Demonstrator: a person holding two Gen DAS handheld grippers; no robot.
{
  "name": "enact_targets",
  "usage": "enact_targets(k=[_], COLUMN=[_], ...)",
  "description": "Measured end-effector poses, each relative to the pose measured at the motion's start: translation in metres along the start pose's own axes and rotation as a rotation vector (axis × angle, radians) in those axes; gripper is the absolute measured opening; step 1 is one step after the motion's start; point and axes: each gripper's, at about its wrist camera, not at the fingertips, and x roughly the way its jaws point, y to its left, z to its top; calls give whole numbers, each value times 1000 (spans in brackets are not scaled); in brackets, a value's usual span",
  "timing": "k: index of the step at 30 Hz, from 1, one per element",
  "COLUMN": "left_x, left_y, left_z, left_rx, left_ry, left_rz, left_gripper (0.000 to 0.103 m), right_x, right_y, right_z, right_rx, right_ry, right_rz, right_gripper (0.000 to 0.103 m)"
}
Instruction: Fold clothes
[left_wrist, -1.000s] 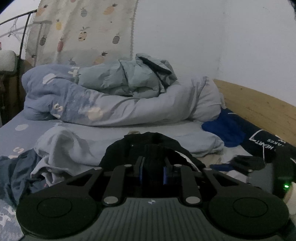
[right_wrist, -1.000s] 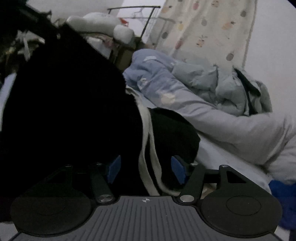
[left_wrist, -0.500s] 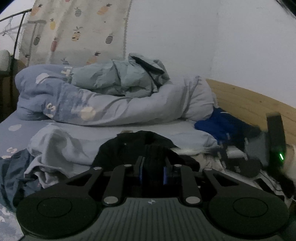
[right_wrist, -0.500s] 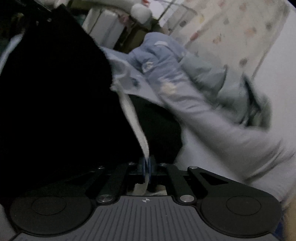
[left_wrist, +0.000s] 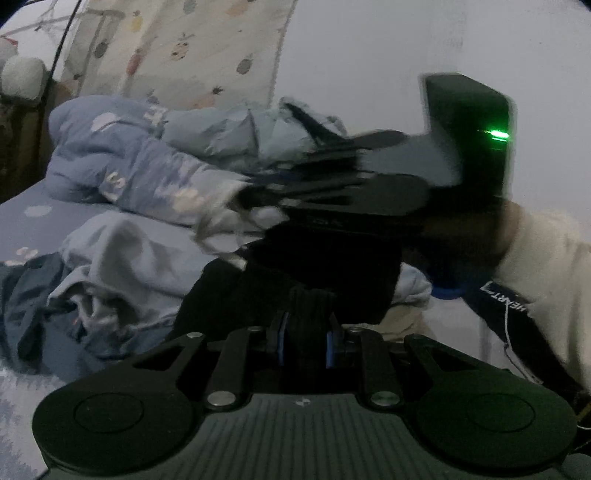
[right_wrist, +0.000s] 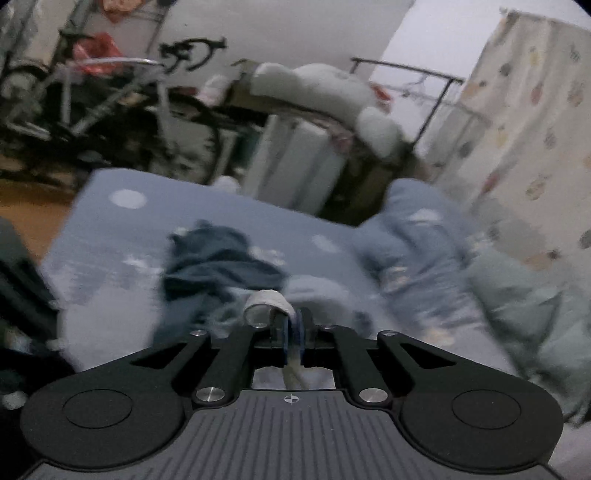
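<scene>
Left tool (left_wrist: 303, 341) grips black garment (left_wrist: 321, 266); right tool's (right_wrist: 293, 334) jaws opening, apparently around cord (right_wrist: 267, 301)

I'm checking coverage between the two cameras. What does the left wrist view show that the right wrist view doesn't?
Only the left wrist view: the left gripper shut on the black garment, and the wooden headboard. Only the right wrist view: the right gripper pinching the white drawstring, its jaws opening slightly, and the bicycle. Both: the blue duvet and the patterned curtain.
</scene>
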Motion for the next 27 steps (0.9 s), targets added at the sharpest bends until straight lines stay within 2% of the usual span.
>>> enact_targets(k=[1,2,3,4,5,10,12,14,17,21,24,27], left_x=[0,0,0,0,0,2,0,-1,-2,-5,-5,-6], left_y=[1,2,3,5,5,7,11,16,23,28,29,27], left_z=[0,0,0,0,-1,-4,-3,-3,-1,2,8,15], left_rx=[0,1,1,2,2,-32,-53,-64,-86,-103,-102,-73], left_ry=[3,6,9,11,15,26,19,17,18,-12,-34,-44], left_rz=[-1,-2,-3,-4,-6,-6,-1,5,7,9,20,40], left_gripper=[22,22,22,22,22,22,22,22,22,22,21,21], right_x=[-7,-15,-22,-27,-30,-30,-48,-76,-115,-120,-99,-79], right_y=[-3,-6,-7,-7,-6,-9,-16,-32,-52,-32,0,25], right_z=[-5,-9,-14,-16,-18,-17,-20,-26,-51,-118,-157,-175], right_rx=[26,47,64,64,51,77,81,126,182,108,30,-55], right_ry=[2,7,16,37,65,220,205,155,119,207,291,300], right_rz=[25,47,68,87,105,75,46,-28,-204,-326,-312,-281], right_gripper=[18,40,55,85,99,99,99,99,100,99,98,98])
